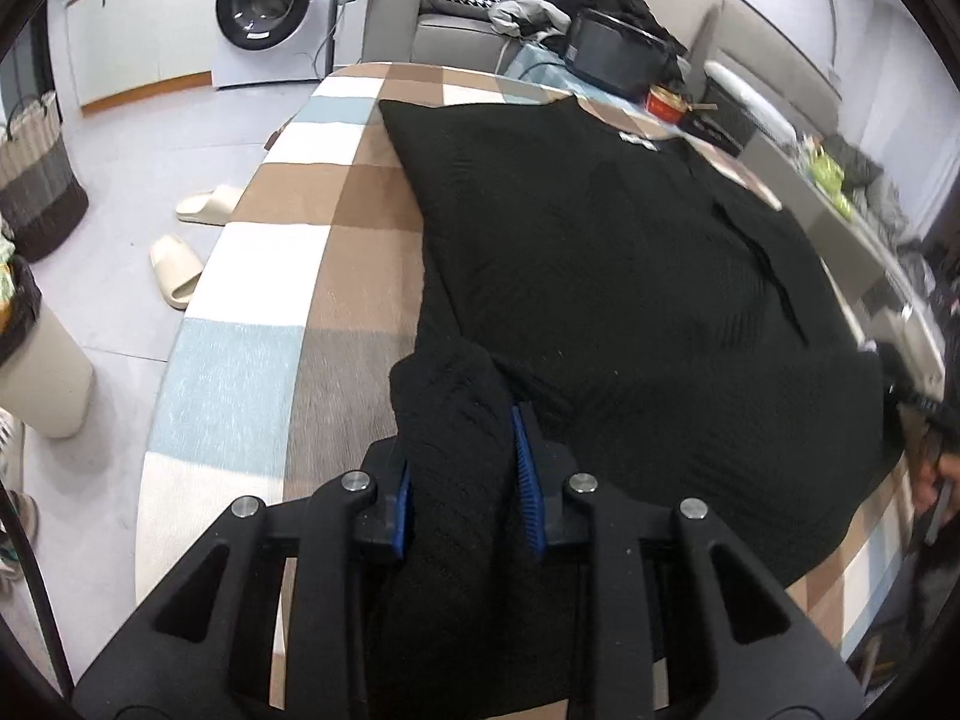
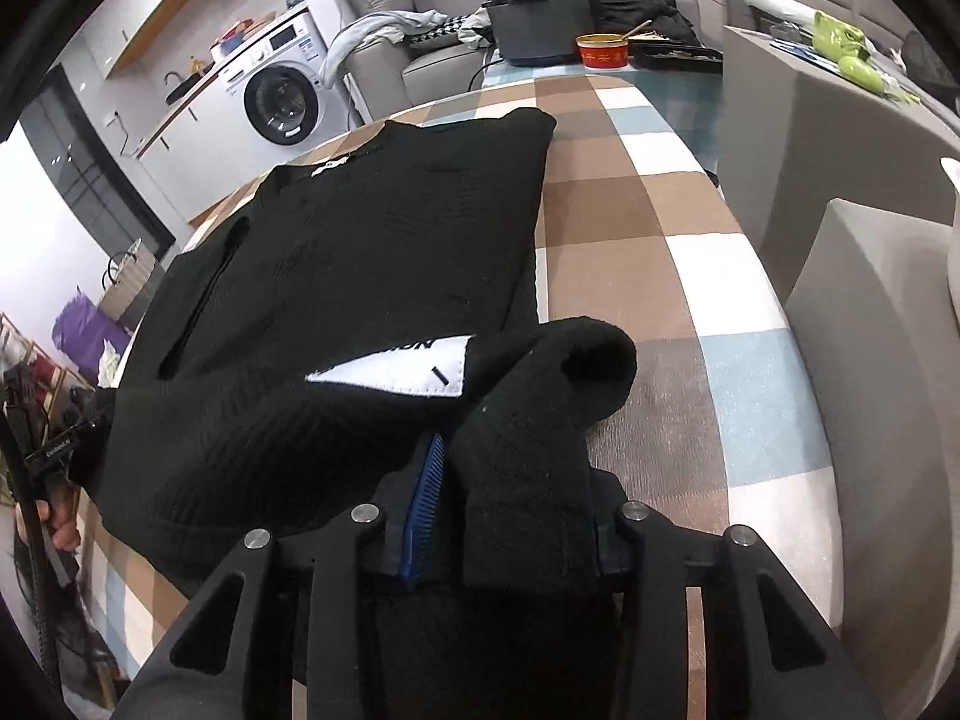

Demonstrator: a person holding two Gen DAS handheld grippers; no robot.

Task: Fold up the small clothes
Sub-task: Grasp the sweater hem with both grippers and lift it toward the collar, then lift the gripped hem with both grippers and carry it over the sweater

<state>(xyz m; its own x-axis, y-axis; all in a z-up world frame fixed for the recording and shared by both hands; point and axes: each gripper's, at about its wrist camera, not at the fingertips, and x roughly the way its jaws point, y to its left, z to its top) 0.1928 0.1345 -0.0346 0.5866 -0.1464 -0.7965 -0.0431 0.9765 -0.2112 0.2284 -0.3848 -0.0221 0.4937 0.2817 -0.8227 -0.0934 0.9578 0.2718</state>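
Note:
A black knit sweater (image 1: 600, 252) lies spread on the checked table (image 1: 288, 276), collar with a white label at the far end. My left gripper (image 1: 465, 480) is shut on a bunched corner of its near hem, which bulges up between the blue pads (image 1: 527, 480). In the right wrist view the same sweater (image 2: 372, 240) lies flat ahead and to the left. My right gripper (image 2: 510, 504) is shut on the other near hem corner, folded into a thick roll; a white care label (image 2: 408, 369) shows beside it.
The table's far end holds a black box (image 2: 540, 24), a red bowl (image 2: 603, 51) and a dark tray. A grey sofa arm (image 2: 828, 138) stands right of the table. Slippers (image 1: 180, 270), a basket (image 1: 36, 180) and a washing machine (image 1: 270, 6) are on the left.

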